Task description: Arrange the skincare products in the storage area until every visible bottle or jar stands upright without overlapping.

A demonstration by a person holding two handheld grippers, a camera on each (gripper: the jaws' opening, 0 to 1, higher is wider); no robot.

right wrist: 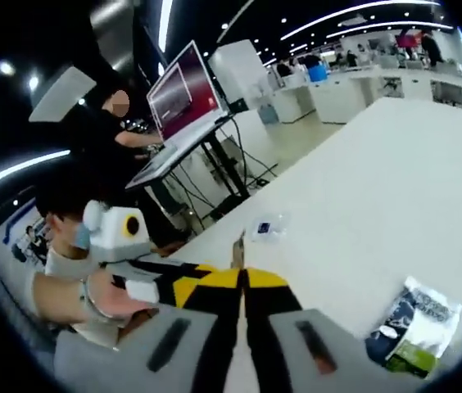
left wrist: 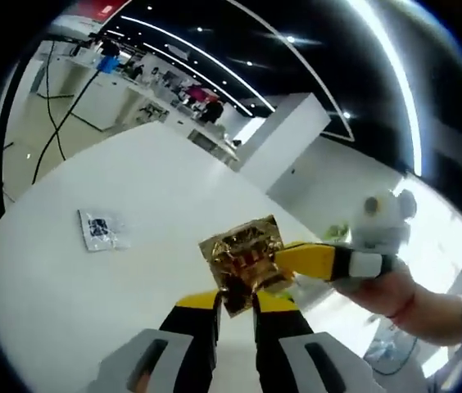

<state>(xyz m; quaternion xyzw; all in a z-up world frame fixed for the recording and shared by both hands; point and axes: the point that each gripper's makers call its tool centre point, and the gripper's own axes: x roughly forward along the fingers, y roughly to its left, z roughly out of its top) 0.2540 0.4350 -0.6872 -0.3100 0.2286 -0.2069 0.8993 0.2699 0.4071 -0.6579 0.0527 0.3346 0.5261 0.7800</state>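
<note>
A crinkled gold foil sachet [left wrist: 242,255] hangs above the white table [left wrist: 92,311]. In the left gripper view my left gripper [left wrist: 236,315] stands open, its yellow-tipped jaws a little apart with the sachet's lower corner between them. My right gripper [left wrist: 287,260] comes in from the right, held by a hand [left wrist: 391,291], and is shut on the sachet's right edge. In the right gripper view the right gripper [right wrist: 242,282] is shut, with the gold sachet [right wrist: 237,246] seen edge-on above its tips. The left gripper [right wrist: 180,286] reaches in there from the left.
A small blue-and-white sachet [left wrist: 98,229] lies flat on the table; it is the small sachet [right wrist: 265,228] near the table's edge. A green, blue and white pouch [right wrist: 415,332] lies at the lower right. Beyond the edge, a person works at a laptop [right wrist: 183,98] on a stand.
</note>
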